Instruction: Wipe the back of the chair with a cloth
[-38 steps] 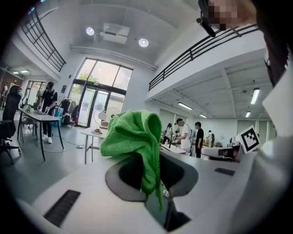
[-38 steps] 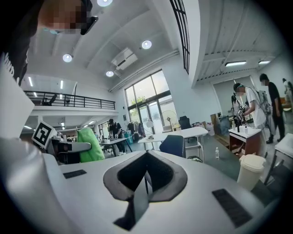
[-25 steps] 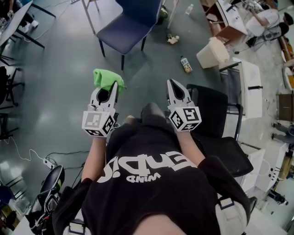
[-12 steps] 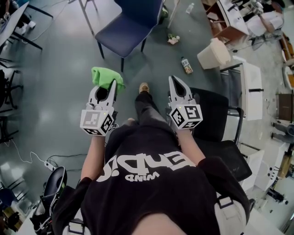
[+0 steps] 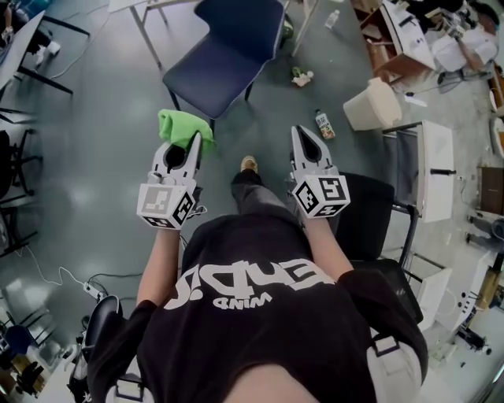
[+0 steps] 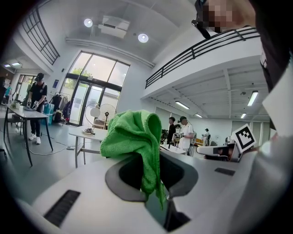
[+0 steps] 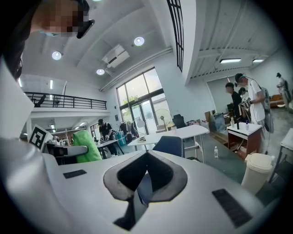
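Pinching the green cloth between its closed jaws, the left gripper is holding it out in front of the person. Most of the fabric is bunching up above the tips, and one fold is hanging down into the gap behind them. The right gripper is riding alongside with its jaws together on nothing. The blue chair is sitting ahead on the floor, well apart from both grippers, with its back on the far side of the seat. Nothing is touching it, so the wiping is not yet under way. The cloth is looking soft, light and floppy, so it will likely drape and fold against the chair back rather than press flat. The loose bunch beyond the tips is probably the part to bring against the surface. Gripping a thick fold seems sound, whereas a thin edge could slip free under rubbing.
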